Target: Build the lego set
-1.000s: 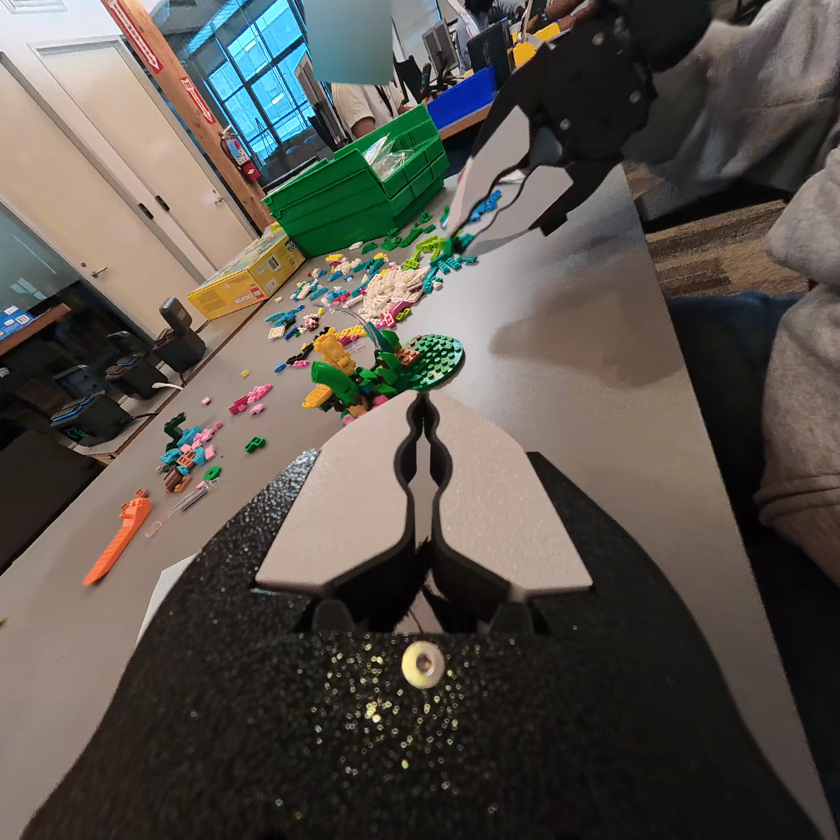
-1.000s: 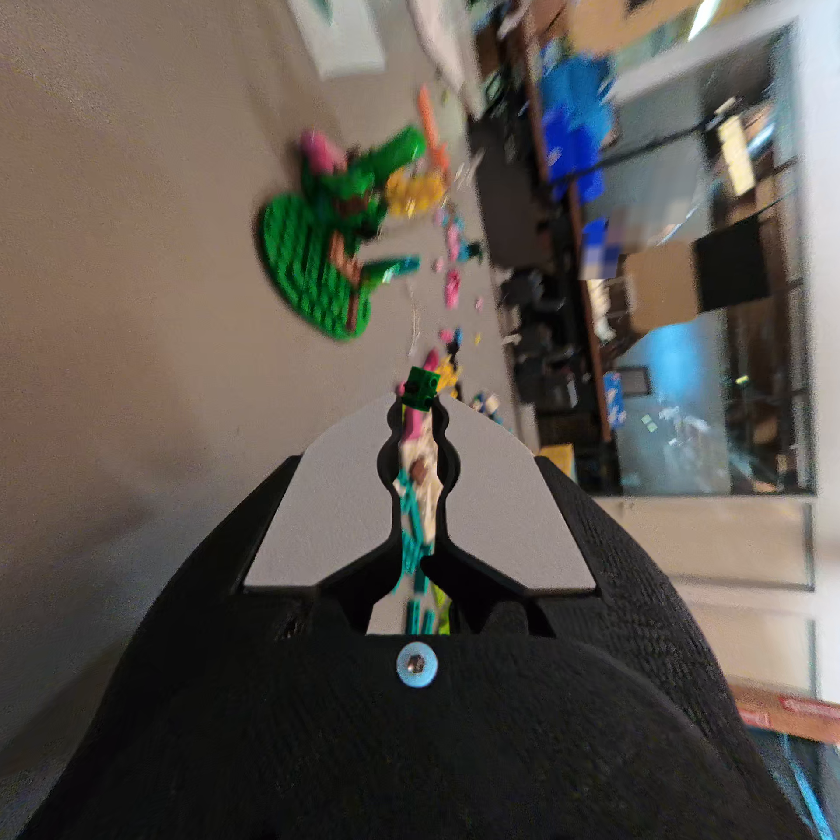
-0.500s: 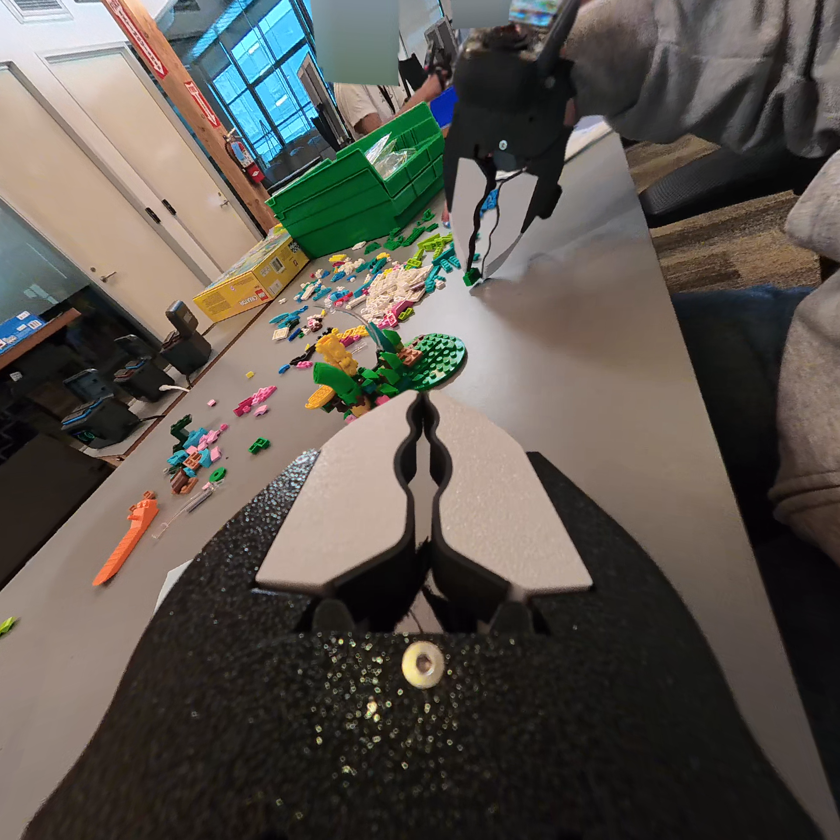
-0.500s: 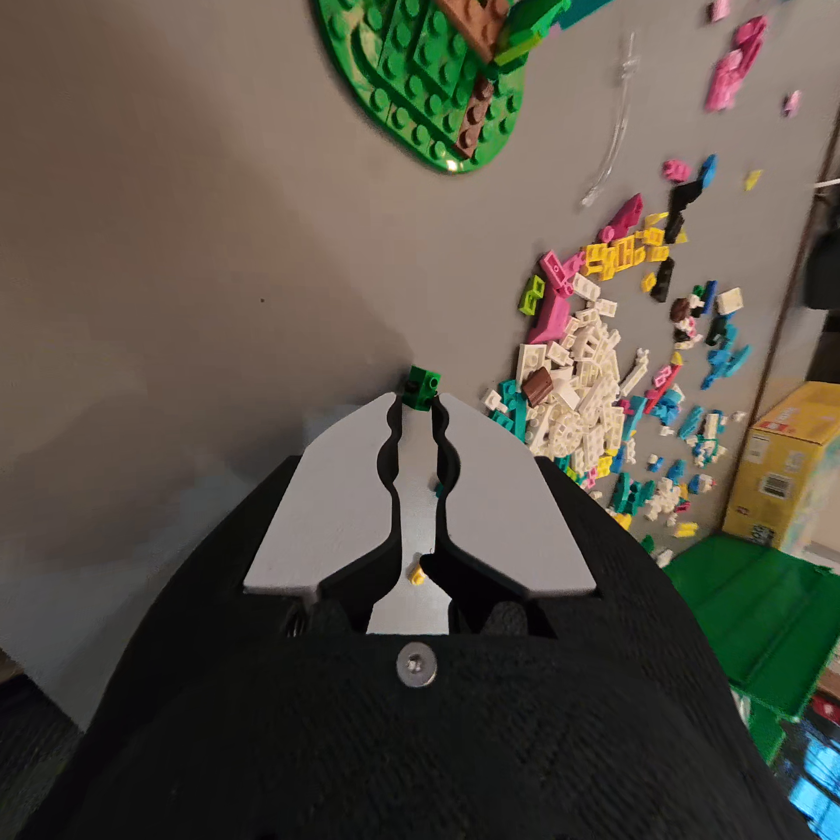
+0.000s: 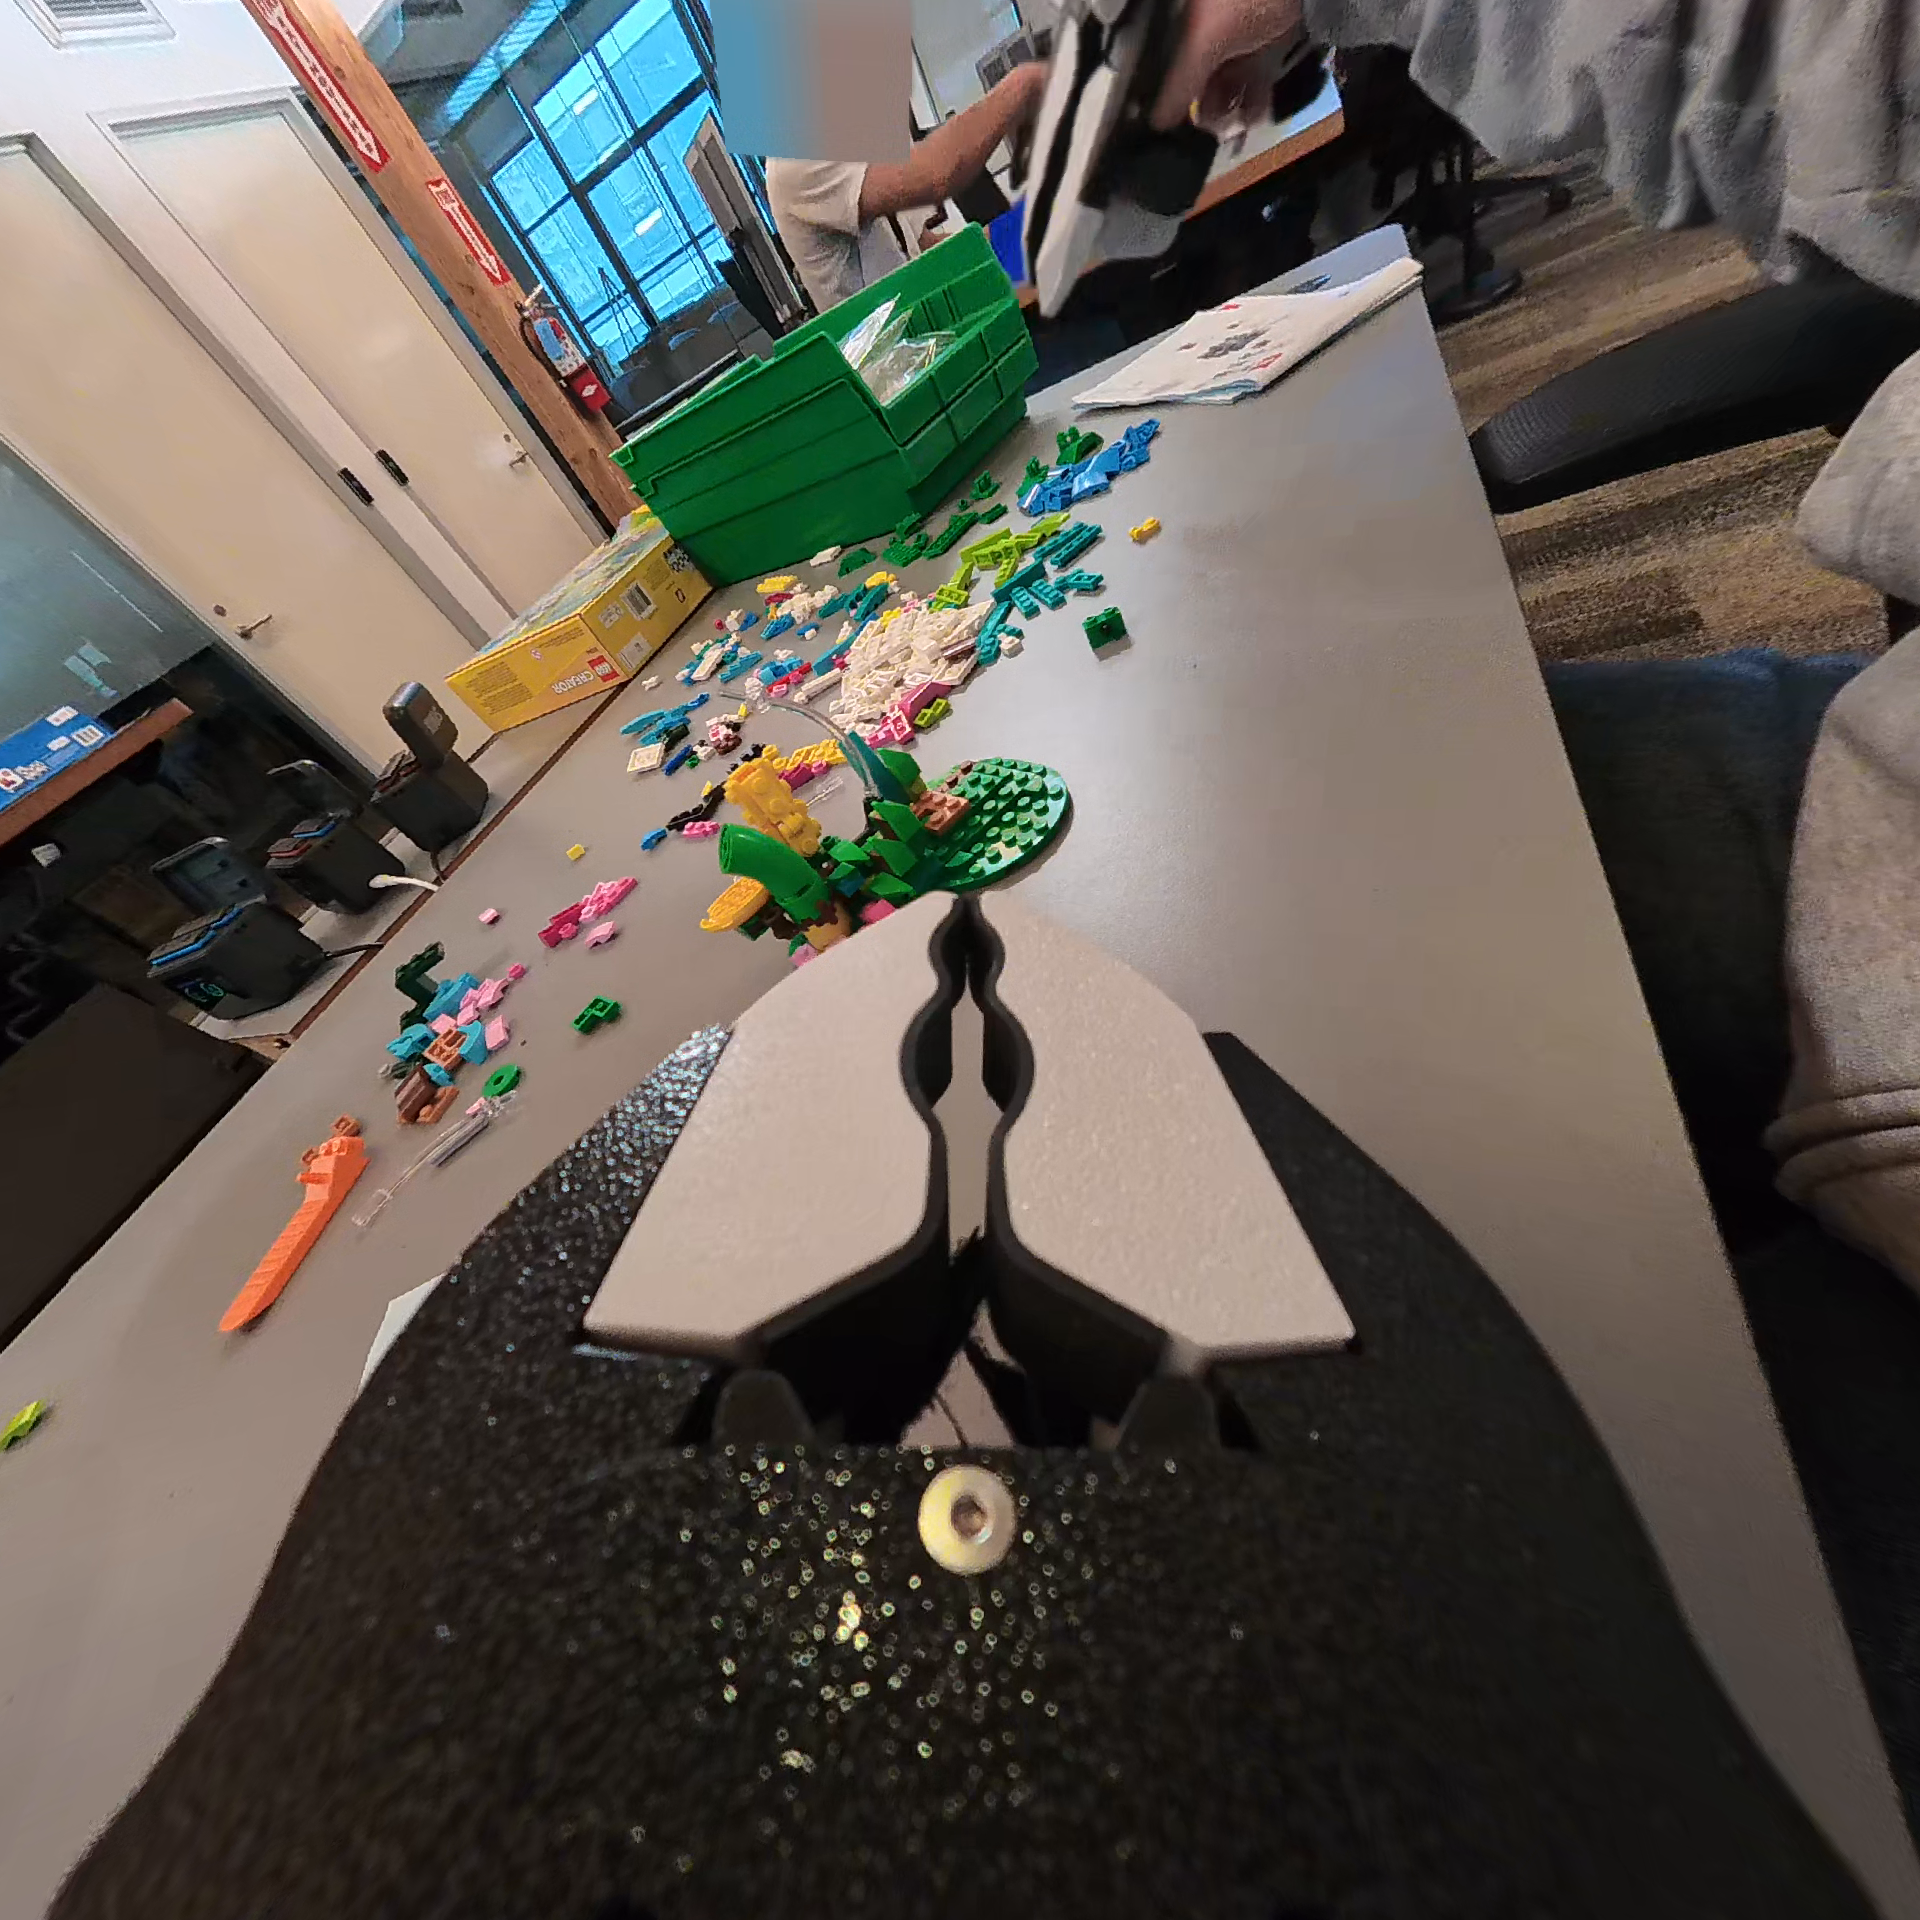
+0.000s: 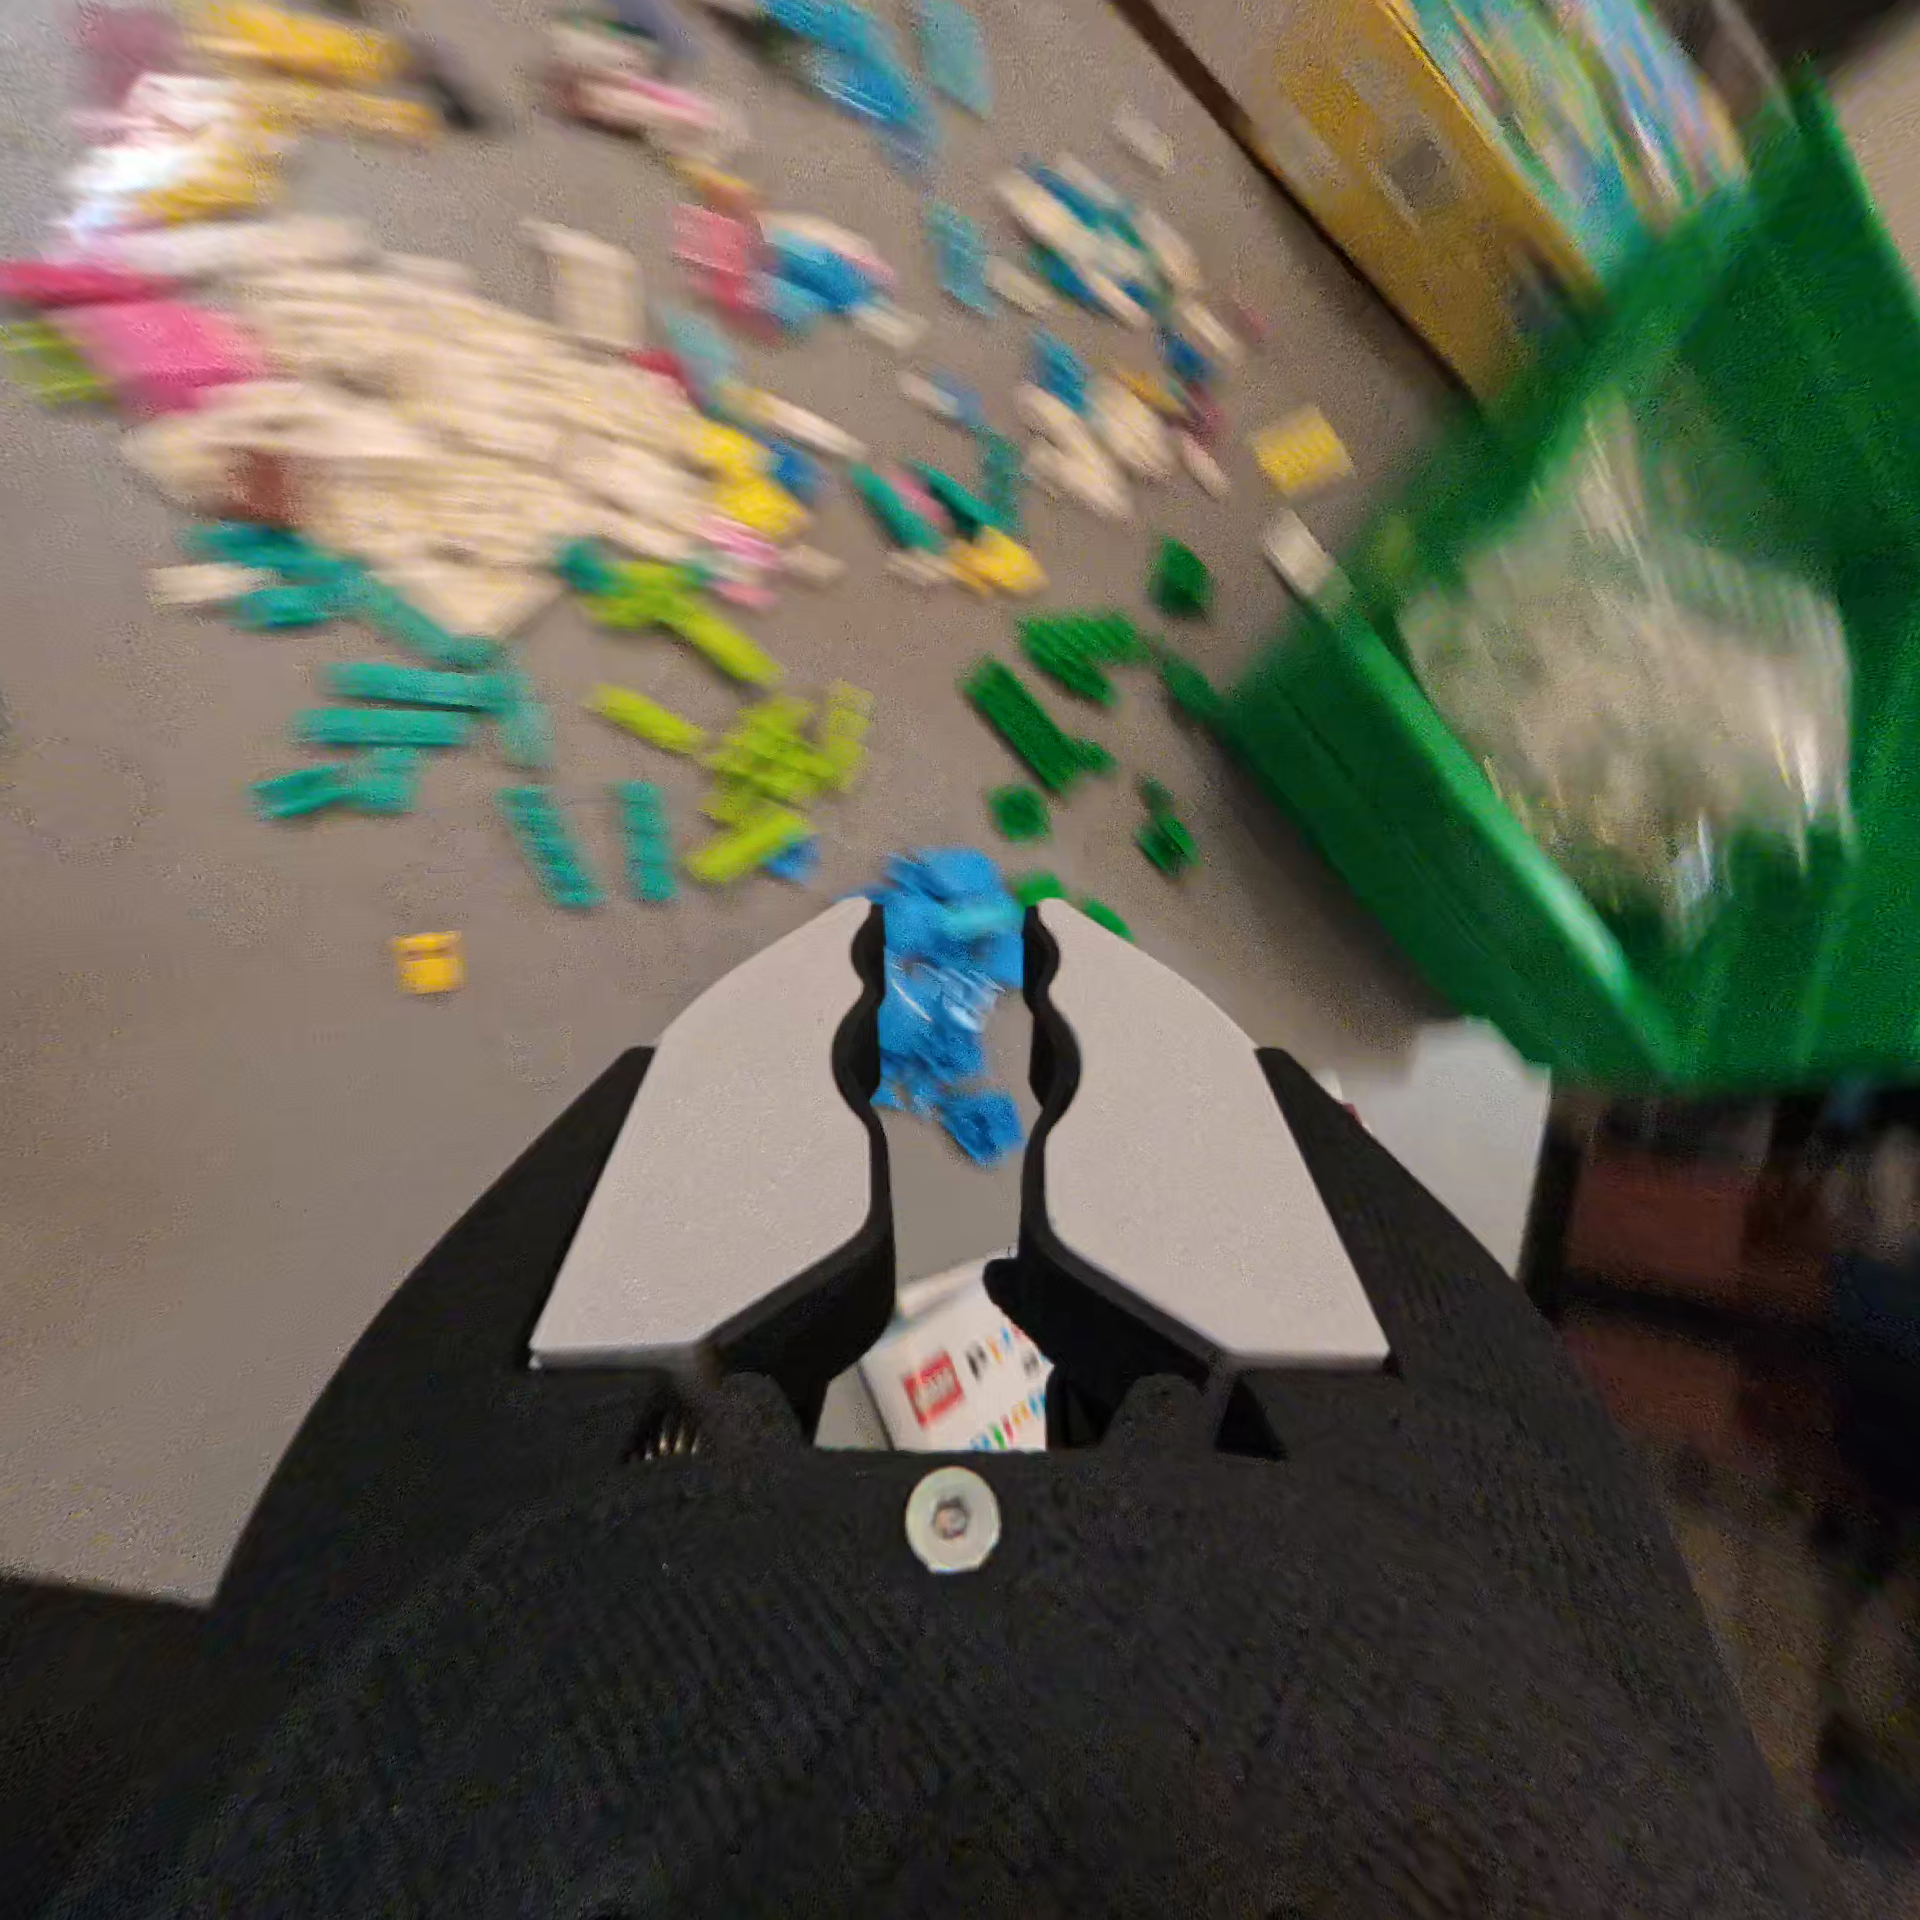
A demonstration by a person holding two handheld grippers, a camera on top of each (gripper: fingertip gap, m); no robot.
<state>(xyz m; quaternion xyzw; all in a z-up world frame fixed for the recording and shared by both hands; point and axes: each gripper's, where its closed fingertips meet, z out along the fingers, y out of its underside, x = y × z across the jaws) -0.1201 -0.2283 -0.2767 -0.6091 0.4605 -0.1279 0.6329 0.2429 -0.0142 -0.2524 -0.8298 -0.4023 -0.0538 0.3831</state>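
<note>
My left gripper is shut with nothing between its pads, low over the grey table, just short of a round green baseplate that bears green, yellow and brown brick plants. A small dark green brick lies alone on the table beyond the plate. My right gripper is open and holds nothing; a pile of blue bricks on the table shows through its gap. The right wrist view is blurred. In the left wrist view the right gripper hangs high over the far end of the table.
Loose white, teal, lime, pink and yellow bricks are spread mid-table. Stacked green bins and a yellow box stand behind them, a booklet at the far end. An orange brick separator lies at the left. A person's sleeve is at the right.
My right gripper held a small dark green brick at its tips, lowered it to the table, opened and let it go, then rose and swung toward the far bins. My left gripper stayed shut and still.
</note>
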